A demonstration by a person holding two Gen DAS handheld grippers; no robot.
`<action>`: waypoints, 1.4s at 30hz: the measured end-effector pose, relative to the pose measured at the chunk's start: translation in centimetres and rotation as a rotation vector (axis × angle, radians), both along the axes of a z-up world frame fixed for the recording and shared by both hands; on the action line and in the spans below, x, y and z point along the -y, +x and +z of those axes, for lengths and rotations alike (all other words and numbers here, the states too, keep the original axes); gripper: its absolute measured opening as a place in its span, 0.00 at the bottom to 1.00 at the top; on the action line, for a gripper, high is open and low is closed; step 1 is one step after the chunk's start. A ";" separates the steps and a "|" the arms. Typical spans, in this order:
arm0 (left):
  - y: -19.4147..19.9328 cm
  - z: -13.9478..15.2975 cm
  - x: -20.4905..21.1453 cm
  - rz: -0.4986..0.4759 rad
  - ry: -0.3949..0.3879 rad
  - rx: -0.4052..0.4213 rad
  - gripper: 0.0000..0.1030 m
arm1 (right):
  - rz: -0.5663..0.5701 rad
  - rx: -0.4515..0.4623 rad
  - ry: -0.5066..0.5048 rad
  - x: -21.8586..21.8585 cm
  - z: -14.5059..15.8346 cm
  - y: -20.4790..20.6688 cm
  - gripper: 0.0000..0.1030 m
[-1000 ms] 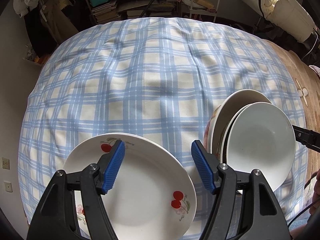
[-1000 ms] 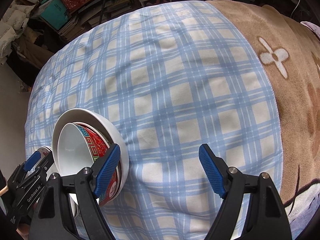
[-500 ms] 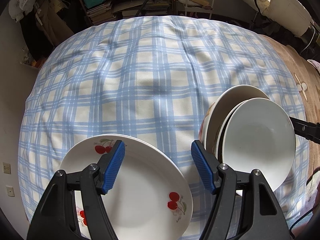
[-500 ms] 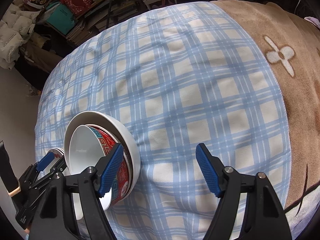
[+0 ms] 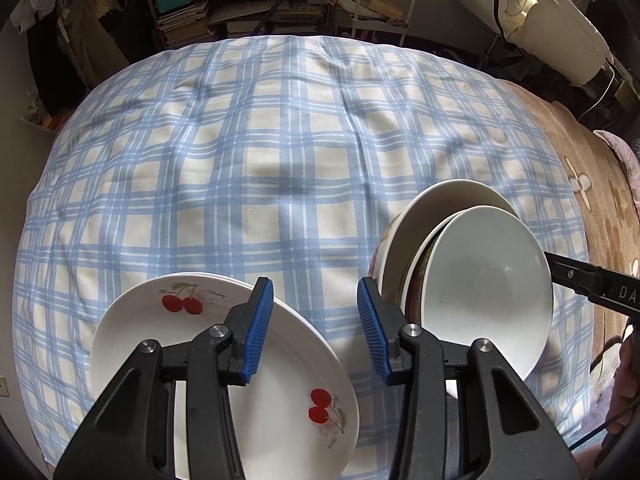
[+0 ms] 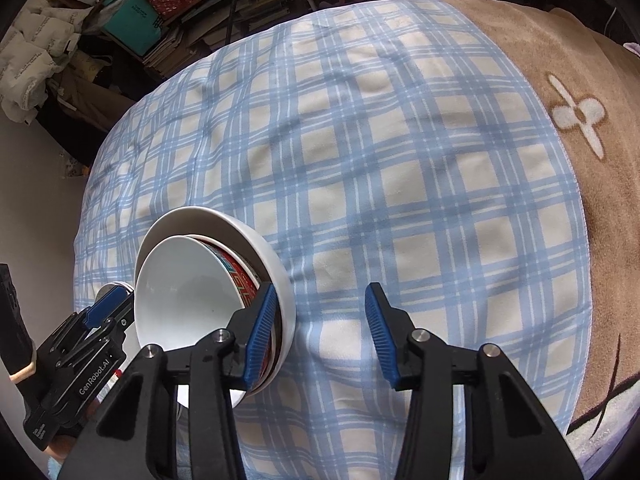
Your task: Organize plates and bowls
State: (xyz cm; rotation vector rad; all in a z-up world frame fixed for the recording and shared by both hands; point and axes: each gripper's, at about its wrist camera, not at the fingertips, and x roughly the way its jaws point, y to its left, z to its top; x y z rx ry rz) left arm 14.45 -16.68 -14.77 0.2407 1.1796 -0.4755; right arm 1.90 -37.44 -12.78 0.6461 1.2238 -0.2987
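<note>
A stack of white cherry-print plates (image 5: pixel 192 344) lies at the lower left of the left wrist view, partly under my left gripper (image 5: pixel 314 286). Its jaws are closing, with only checked cloth and the plate's edge showing in the gap. To its right sit nested, tilted bowls (image 5: pixel 484 284): a white one inside a red patterned one inside a larger white one. In the right wrist view the same bowls (image 6: pixel 188 284) are at the left. My right gripper (image 6: pixel 321 292) hovers beside them, its left finger over the outer rim. Its jaws are closing on nothing.
A blue-and-cream checked cloth (image 5: pixel 280 152) covers the soft surface, with a brown flowered blanket (image 6: pixel 580 112) along its right side. Cluttered shelves with books (image 5: pixel 188 20) stand beyond the far edge. A hand (image 5: pixel 624 392) shows at the right border.
Both grippers' jaws have narrowed. The hands tilted slightly, so the plates and bowls sit a little lower in the views.
</note>
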 end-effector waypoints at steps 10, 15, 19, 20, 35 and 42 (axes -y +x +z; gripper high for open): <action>0.6 -0.5 -0.3 0.016 -0.086 -0.073 0.25 | 0.004 0.000 -0.011 0.0 0.0 0.2 0.48; 0.6 0.0 -0.5 0.020 -0.102 -0.079 0.25 | 0.002 0.001 -0.008 0.1 0.0 0.3 0.48; 0.8 0.4 -0.9 0.031 -0.134 -0.090 0.26 | 0.002 0.001 -0.009 0.2 0.0 0.4 0.48; 0.8 0.4 -1.0 0.031 -0.138 -0.090 0.26 | 0.002 0.001 -0.009 0.2 -0.1 0.4 0.48; 0.1 1.0 -0.7 -0.005 -0.158 -0.101 0.27 | -0.001 0.001 -0.007 0.2 -0.1 0.4 0.48; -0.5 -0.2 0.4 -0.019 -0.100 -0.099 0.22 | 0.000 0.002 -0.012 0.2 -0.1 0.5 0.48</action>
